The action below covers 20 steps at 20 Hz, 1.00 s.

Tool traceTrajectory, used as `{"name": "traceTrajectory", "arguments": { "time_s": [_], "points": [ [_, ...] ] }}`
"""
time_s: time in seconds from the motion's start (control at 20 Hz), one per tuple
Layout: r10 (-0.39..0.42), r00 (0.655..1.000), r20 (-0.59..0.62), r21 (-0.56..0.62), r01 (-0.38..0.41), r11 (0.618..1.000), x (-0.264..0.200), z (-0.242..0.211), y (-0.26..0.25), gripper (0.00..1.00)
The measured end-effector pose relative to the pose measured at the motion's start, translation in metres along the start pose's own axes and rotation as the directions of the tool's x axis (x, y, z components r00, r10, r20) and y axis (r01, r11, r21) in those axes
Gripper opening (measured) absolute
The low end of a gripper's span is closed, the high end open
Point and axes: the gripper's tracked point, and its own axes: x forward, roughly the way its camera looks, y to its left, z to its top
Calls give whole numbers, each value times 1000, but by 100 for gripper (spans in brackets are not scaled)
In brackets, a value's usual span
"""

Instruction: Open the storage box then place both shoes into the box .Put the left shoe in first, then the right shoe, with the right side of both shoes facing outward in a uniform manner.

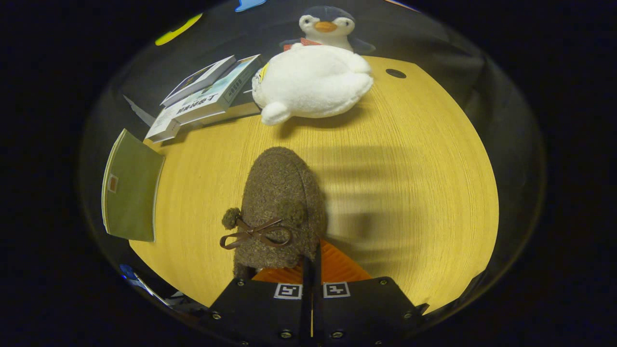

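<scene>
The gripper [312, 260] is clamped tight on the heel edge of a fuzzy brown slipper-shoe [281, 207] (bow and pompoms on top), toe stretching ahead over the yellow wooden bench [409, 183].

Fingers [312, 262] pinched tight on brown shoe [279, 207] over wooden table [409, 193], plush penguin [313, 82] beyond, books [207, 94] alongside.

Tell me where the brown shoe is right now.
In the gripper view, the brown shoe sits on the wooden table, its heel edge pinched between the closed jaws, toe pointing toward the white plush toy beyond it.
</scene>
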Motion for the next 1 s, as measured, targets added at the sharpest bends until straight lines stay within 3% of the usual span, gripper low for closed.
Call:
{"name": "traceTrajectory", "arguments": {
  "time_s": [0.3, 0.6, 1.0],
  "points": [
    [35, 999, 39, -15, -34, 999, -33, 23, 36, 2],
    [52, 995, 88, -109, -42, 993, -63, 49, 83, 2],
    [116, 987, 115, -209, -90, 974, -93, 80, 172, 2]
  ]
}}
